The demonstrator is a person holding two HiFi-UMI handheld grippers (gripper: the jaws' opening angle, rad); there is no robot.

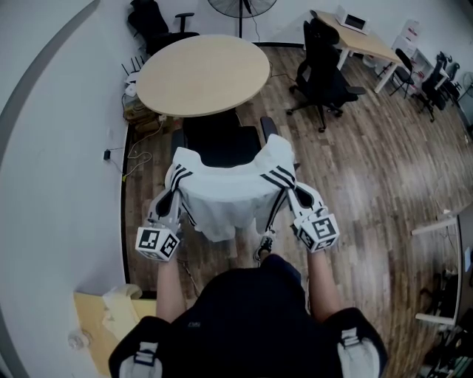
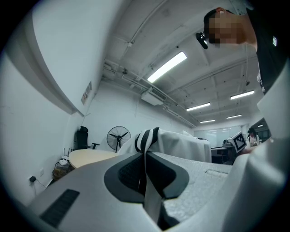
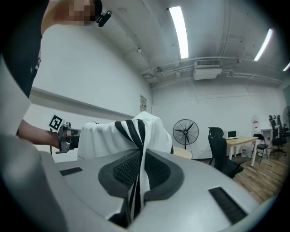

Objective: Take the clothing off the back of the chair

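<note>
A white shirt with black stripes [image 1: 225, 193] hangs over the back of a black office chair [image 1: 220, 142] in the head view. My left gripper [image 1: 171, 193] is shut on the shirt's left striped shoulder, and cloth [image 2: 149, 181] is pinched between its pads. My right gripper [image 1: 290, 193] is shut on the right striped shoulder, with the striped cloth [image 3: 137, 181] squeezed between its pads. Both grippers point level towards the chair. The shirt [image 2: 176, 142] [image 3: 122, 136] drapes across between them.
A round wooden table [image 1: 203, 72] stands just beyond the chair. Another black office chair [image 1: 321, 74] and a desk [image 1: 355, 40] are at the back right. A floor fan [image 1: 242, 7] stands behind the table. The white wall [image 1: 52, 162] runs along the left, with cardboard [image 1: 103, 317] by my feet.
</note>
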